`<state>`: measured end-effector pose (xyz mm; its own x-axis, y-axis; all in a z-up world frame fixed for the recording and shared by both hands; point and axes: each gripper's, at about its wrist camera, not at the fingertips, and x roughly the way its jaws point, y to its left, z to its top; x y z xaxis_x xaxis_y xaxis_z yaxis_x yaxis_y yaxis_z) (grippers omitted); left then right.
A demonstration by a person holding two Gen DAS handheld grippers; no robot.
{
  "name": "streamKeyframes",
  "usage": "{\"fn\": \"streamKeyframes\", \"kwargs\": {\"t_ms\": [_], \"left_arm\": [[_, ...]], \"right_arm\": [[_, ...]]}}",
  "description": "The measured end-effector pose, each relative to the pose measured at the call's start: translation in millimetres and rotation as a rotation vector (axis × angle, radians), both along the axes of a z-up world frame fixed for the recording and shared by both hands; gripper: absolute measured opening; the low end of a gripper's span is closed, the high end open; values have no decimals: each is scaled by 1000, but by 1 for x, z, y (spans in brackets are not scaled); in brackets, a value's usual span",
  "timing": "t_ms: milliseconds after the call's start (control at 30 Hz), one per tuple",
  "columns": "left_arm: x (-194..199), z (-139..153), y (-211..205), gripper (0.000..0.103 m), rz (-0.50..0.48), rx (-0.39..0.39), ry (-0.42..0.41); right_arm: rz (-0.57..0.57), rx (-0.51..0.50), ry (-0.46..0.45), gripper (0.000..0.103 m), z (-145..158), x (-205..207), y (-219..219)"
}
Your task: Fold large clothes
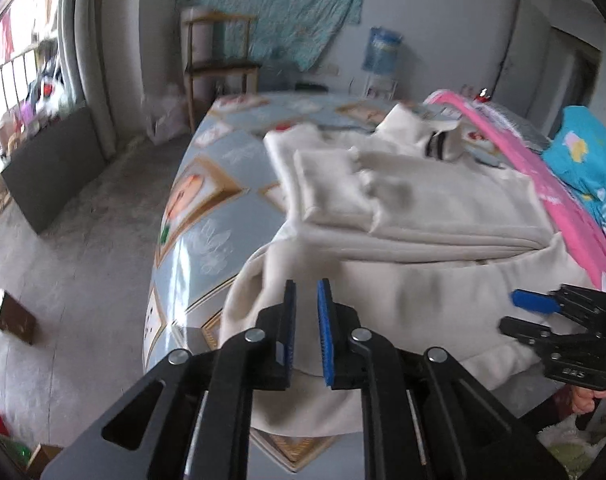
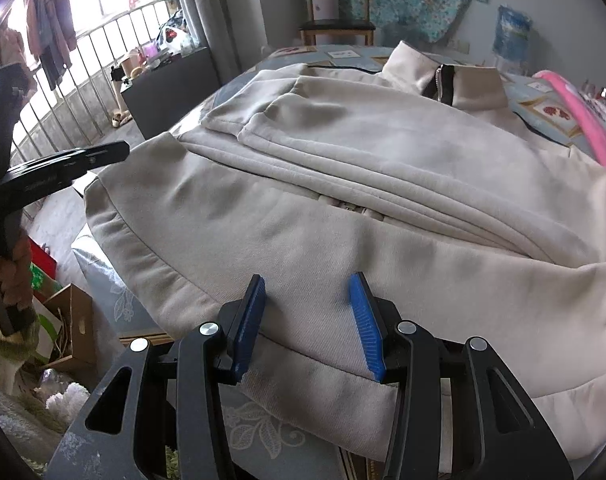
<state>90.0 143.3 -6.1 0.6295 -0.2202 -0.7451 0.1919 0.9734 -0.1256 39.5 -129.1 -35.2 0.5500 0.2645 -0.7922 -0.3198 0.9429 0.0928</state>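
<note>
A cream zip-up fleece jacket (image 2: 343, 168) lies sleeves-folded on the patterned blue table (image 1: 207, 224). The left gripper (image 1: 306, 296) hangs narrowly parted, empty, over its hem. The right gripper (image 2: 307, 296) gapes wide, gripping nothing.

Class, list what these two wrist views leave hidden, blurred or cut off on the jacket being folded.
- Jacket front: lies face down under the folded sleeves, both views.
- Near hem: part hidden behind the right gripper, right view.
- Jacket's right side: cut off by the fisheye rim, right view.
- Collar: blurred, zip unreadable, left view.
- Cloth beneath the left gripper: covered by its fingers, left view.
</note>
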Motion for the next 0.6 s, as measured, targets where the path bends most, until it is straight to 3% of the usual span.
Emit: {"fn": "streamKeyframes", "kwargs": {"t_ms": [167, 267, 367, 600], "left_arm": [[16, -8, 3, 13, 10, -36, 51], [18, -3, 0, 14, 7, -21, 35], [18, 4, 0, 23, 3, -20, 10], [26, -16, -8, 27, -25, 29, 75]], "right_arm": [[4, -4, 1, 42, -1, 2, 0], [4, -5, 2, 42, -1, 1, 0], [3, -3, 2, 42, -1, 2, 0], [3, -4, 1, 42, -1, 1, 0]]}}
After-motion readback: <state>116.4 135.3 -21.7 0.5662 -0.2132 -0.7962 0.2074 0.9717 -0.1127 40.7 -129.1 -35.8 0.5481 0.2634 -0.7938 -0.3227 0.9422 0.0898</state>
